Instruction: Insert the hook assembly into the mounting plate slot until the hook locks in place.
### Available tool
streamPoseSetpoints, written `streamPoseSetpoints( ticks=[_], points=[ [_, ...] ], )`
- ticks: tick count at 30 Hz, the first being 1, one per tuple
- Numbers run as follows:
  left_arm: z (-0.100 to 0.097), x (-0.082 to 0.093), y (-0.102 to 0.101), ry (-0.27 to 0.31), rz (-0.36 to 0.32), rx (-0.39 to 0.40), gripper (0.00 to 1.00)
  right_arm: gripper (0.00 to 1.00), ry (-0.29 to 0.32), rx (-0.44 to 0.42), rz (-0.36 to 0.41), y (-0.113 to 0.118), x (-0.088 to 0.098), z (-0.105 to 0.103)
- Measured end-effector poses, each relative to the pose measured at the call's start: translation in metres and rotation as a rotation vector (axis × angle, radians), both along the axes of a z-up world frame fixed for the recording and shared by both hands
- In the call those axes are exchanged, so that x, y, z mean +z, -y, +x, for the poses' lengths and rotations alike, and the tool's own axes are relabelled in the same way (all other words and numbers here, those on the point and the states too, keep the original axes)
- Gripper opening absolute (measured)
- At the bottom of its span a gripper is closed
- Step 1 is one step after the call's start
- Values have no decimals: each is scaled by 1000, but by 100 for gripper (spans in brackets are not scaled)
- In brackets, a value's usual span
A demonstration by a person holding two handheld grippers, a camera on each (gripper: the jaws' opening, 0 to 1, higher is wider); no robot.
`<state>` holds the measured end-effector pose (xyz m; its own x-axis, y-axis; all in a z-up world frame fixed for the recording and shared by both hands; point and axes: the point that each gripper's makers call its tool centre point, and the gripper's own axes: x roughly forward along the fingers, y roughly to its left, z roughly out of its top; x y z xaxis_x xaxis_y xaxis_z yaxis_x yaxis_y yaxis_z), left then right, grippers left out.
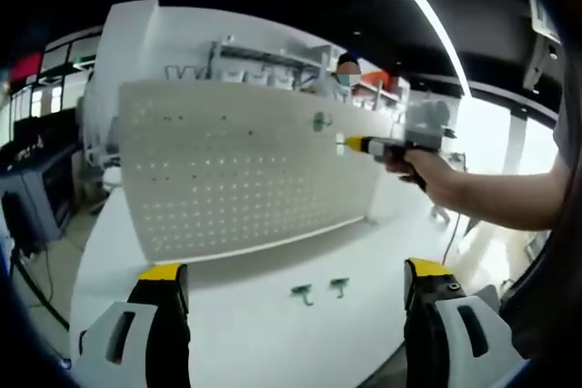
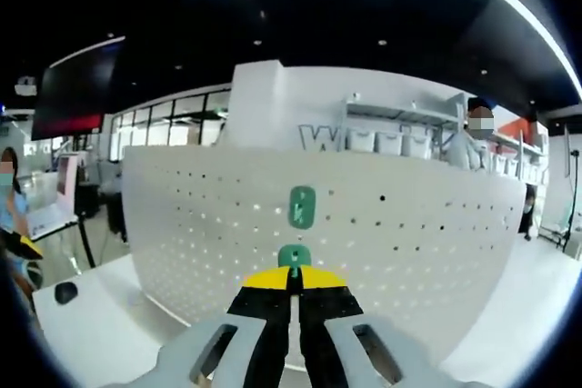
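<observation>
White table point(image 1: 236, 333); upright white pegboard point(image 1: 245, 179), one green hook point(image 2: 301, 206) mounted at its 1 o'clock; right gripper point(image 2: 294, 281) jaws clamped on a second green hook point(image 2: 294, 255); left gripper point(image 1: 296, 302) jaws apart, holding nothing; two loose hooks point(image 1: 320, 291) on table at 6 o'clock; wall lettering begins "W", rest unreadable

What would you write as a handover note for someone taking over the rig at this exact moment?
Right gripper: shut on a green hook, held up close to the white pegboard, just below a green hook already mounted there. The left gripper view shows it at the board too, in the person's hand.
Left gripper: open, empty, hanging back over the white table.
Two spare hooks lie on the table in front of the board.
Done: one hook on the board, another picked up.
Left: seat the held hook in its slot until it locks; whether it has entered yet cannot be told.
</observation>
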<state>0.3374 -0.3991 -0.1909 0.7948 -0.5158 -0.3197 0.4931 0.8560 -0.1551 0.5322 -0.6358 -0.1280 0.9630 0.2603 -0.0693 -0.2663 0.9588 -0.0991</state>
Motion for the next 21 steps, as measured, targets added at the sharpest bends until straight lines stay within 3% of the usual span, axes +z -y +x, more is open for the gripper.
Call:
streamPoseSetpoints(
  ticks=[9, 21],
  points=[
    [3, 1, -1, 2, 6, 6, 99, 0, 34, -57, 6, 28, 16, 21],
    [4, 0, -7, -1, 9, 27, 98, 0, 86, -87, 34, 37, 38, 41]
  ],
)
